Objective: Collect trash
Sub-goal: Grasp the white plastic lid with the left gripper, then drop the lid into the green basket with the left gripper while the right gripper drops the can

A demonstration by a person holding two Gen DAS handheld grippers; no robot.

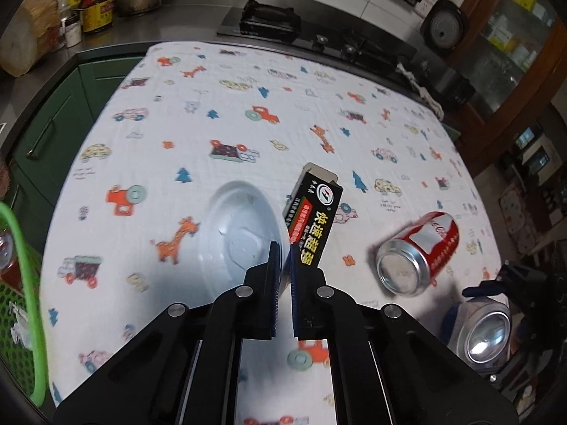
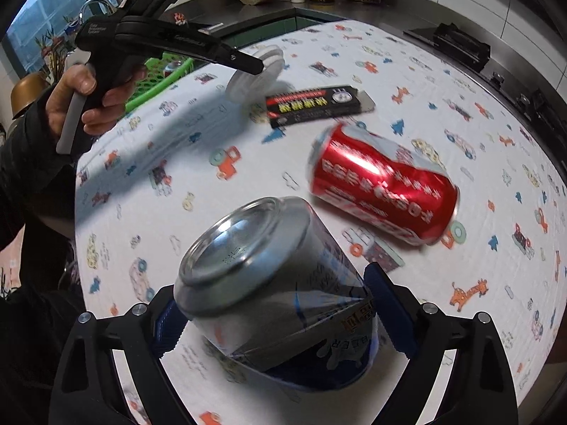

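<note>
1. Left gripper [image 1: 283,248] clamped on rim of white lid [image 1: 241,233], lid raised off the cloth [image 1: 198,106]
2. Right gripper [image 2: 273,318] holds silver can [image 2: 269,283] between wide-set jaws, can tilted, base toward camera
3. Red can [image 2: 382,184] lies on its side on cloth, near silver can, apart from it
4. Black box [image 2: 312,104] lies flat on cloth beyond red can
5. Green basket [image 1: 28,283] at left table edge, some trash inside
6. Hand [image 2: 88,99] grips left tool's handle
</note>
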